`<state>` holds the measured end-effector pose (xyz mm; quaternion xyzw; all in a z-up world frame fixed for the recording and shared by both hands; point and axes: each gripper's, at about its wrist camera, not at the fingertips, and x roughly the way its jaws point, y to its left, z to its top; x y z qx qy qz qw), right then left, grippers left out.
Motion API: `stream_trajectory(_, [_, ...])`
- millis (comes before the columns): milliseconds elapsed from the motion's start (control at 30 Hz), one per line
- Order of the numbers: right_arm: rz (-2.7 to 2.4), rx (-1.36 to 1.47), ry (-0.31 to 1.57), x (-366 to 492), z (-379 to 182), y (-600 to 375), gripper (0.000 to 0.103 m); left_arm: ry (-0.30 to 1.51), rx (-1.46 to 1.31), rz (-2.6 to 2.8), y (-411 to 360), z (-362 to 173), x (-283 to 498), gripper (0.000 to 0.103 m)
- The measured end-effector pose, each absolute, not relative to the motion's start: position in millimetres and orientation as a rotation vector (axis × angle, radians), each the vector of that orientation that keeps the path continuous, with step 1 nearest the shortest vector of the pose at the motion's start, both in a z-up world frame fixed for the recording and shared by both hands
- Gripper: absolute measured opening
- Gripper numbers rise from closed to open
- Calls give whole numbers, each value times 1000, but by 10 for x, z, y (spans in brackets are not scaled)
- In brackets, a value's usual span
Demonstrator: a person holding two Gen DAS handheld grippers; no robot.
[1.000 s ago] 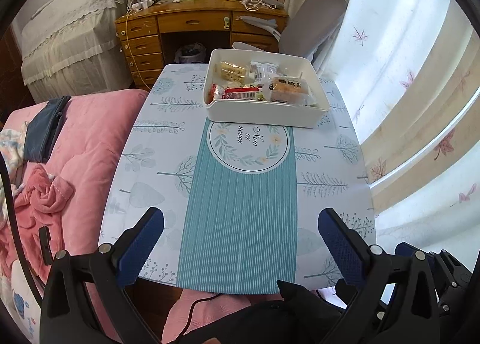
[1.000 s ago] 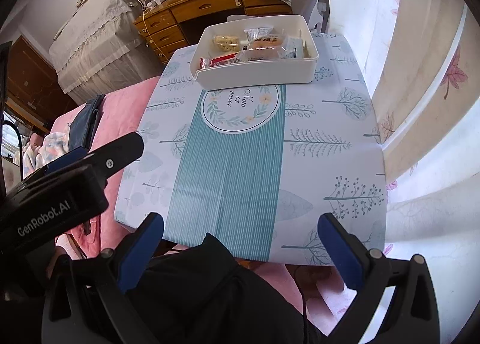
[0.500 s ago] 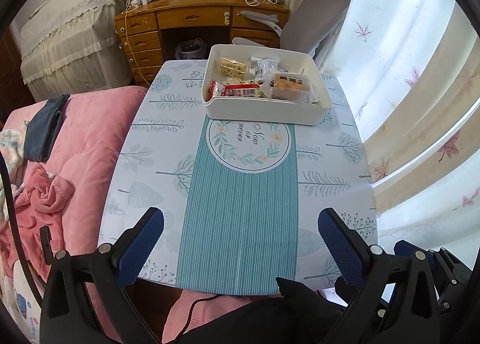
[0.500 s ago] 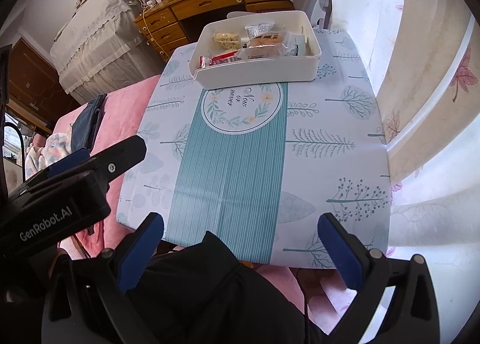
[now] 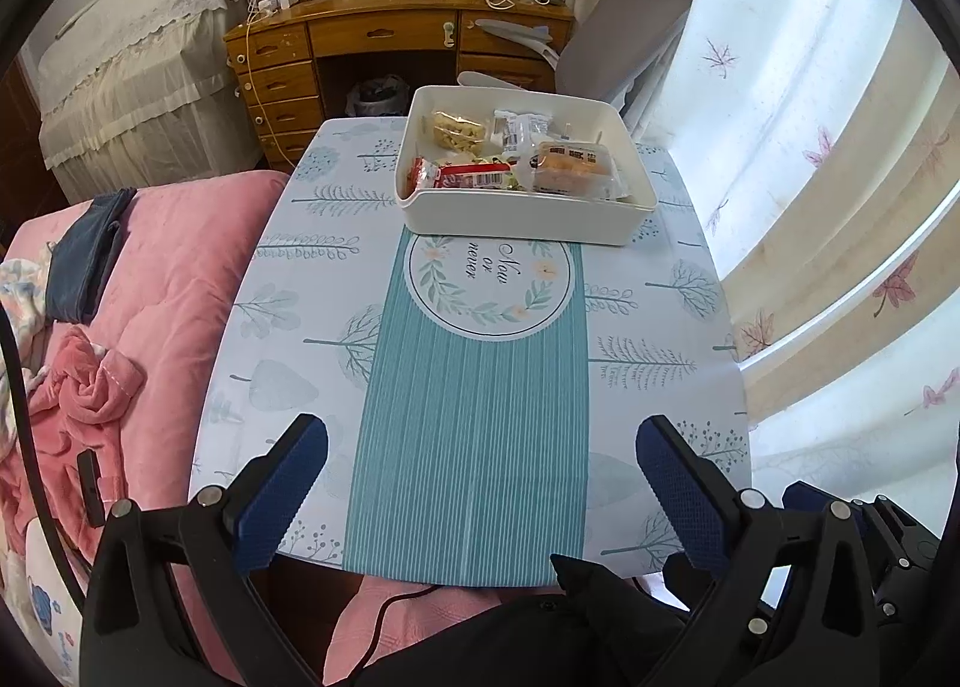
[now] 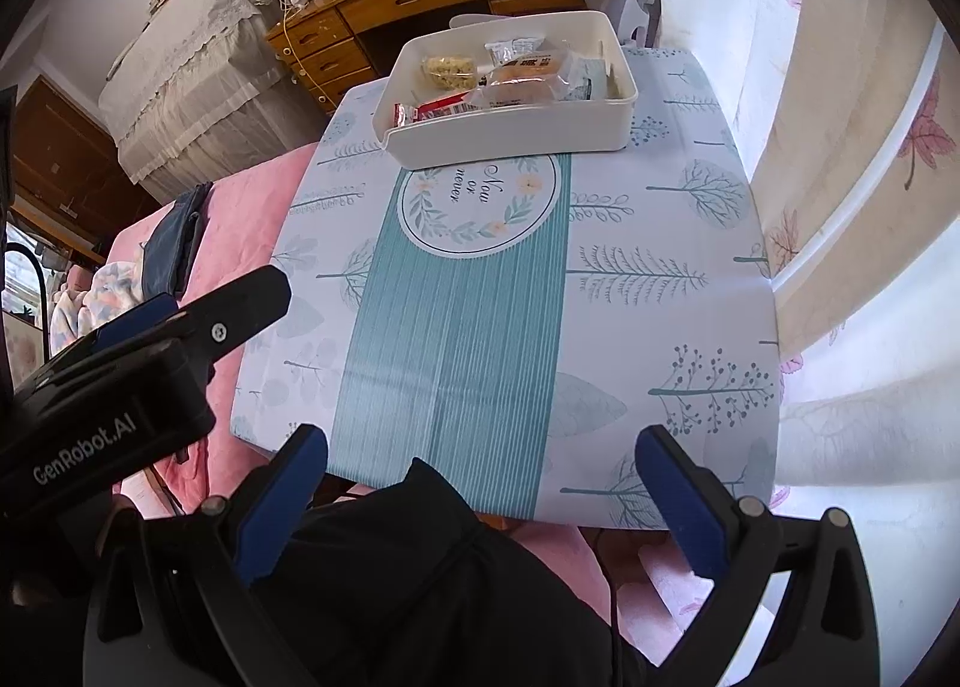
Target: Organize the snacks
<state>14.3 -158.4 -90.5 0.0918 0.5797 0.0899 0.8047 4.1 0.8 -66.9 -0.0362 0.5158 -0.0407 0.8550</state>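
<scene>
A white box (image 5: 522, 213) sat at the far end of the table (image 5: 648, 327), long axis running left-right, w/ a small spout at its near-left corner. Inside lay wrapped snacks: a red packet (image 5: 462, 178), a bun (image 5: 573, 166), pale crackers (image 5: 457, 128). Left claw (image 5: 480, 483) and right claw (image 6: 480, 483) both hung spread wide, empty, over the near edge.

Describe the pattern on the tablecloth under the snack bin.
The tablecloth is pale with teal tree prints and a striped teal centre band; clearest in the left wrist view.
</scene>
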Motion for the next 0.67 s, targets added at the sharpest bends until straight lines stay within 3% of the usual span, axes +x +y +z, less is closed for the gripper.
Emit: stream_trajectory(667, [195,207,1244,86,-919,-1665,103,1077,-59,-95,-45,-653,7,102])
